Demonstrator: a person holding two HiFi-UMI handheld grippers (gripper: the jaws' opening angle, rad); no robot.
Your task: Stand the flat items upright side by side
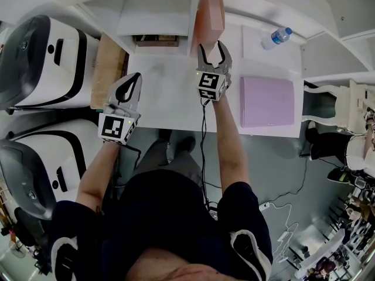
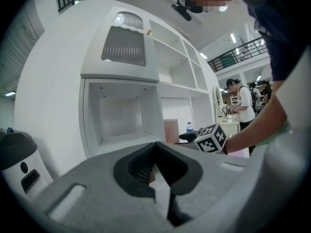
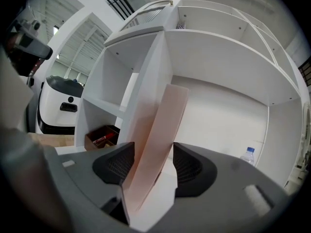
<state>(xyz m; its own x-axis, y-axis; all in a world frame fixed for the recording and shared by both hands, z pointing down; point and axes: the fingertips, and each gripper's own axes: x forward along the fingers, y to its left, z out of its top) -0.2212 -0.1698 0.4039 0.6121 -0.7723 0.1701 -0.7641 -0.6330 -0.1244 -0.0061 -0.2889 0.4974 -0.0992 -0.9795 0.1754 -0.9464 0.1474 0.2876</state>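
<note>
Nothing here reads as words or numbers. The water bottle [image 1: 280,37] at one o'clock in the head view wears a blue label, but its print is too small to make out. The marker cube [image 1: 117,127] at nine o'clock and its twin [image 1: 210,85] just above centre carry only black-and-white square patterns (codes, not letters). The lilac flat item [image 1: 266,101] at three o'clock has a tiny mark near its lower edge, illegible. In the right gripper view, a red object [image 3: 99,139] in a box at nine o'clock shows no readable print.
</note>
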